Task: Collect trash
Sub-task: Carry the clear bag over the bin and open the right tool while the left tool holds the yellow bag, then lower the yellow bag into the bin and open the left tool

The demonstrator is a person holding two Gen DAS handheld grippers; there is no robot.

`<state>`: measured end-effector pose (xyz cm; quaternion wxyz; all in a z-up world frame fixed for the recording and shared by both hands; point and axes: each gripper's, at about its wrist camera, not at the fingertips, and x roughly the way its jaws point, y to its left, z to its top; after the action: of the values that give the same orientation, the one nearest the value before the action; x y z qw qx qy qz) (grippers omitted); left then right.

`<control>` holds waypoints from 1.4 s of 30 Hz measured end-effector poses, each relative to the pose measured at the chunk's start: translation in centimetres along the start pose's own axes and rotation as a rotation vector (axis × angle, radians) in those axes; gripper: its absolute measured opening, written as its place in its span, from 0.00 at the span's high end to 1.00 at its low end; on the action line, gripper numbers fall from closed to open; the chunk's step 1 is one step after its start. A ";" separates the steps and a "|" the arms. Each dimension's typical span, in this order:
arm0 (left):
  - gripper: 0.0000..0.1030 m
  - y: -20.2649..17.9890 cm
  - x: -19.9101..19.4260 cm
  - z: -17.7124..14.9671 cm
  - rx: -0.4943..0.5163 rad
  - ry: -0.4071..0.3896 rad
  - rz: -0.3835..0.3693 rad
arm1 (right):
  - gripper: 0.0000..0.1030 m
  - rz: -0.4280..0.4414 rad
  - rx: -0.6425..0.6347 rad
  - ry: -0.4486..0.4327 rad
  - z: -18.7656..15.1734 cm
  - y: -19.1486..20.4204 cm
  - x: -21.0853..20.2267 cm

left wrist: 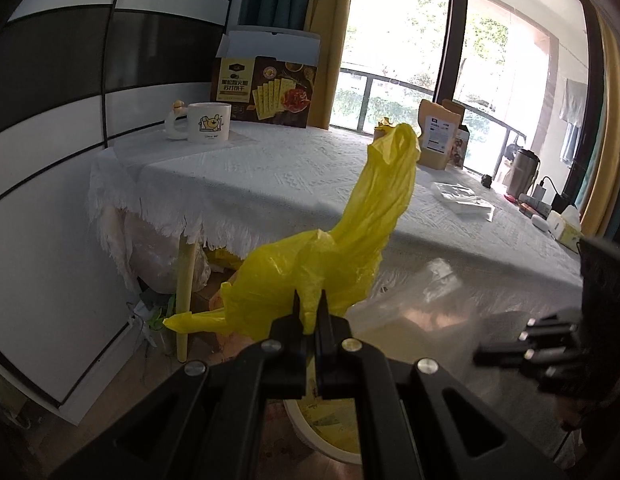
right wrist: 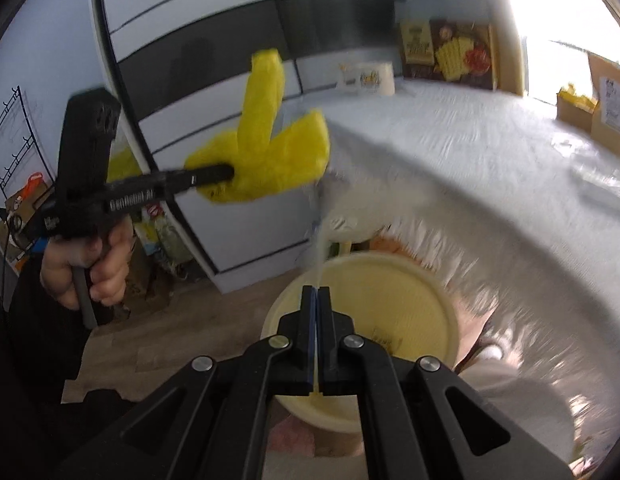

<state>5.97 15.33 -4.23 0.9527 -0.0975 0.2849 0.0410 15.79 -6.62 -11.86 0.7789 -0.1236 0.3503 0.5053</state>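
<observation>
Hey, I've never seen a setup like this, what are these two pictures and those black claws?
A person holds a hand-operated gripper in each hand, each with its own camera looking along its claws. The left gripper is shut on a yellow bag. The right gripper, over a pale bin, pinches a clear wrapper. The right view also shows the hand holding the left one. On the table sit a mug, a cracker box and paper pouches.

Black fingers (right wrist: 310, 320) (silver pivot screws)
</observation>
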 end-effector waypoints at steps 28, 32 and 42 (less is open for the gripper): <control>0.98 -1.3 2.3 -0.3 0.016 0.048 -0.046 | 0.91 -0.009 0.043 0.115 -0.9 -1.5 3.4; 0.98 -2.5 3.4 -0.6 0.032 0.080 -0.066 | 0.91 -0.034 0.066 0.086 -1.0 -2.4 1.8; 0.98 -5.7 7.7 -2.6 0.041 0.232 -0.077 | 0.86 -0.075 0.105 0.015 -1.6 -4.8 -1.9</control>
<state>11.75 9.40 -9.68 0.9160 -0.0930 0.3901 -0.0133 18.89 -11.03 -12.53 0.8001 -0.0991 0.3772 0.4558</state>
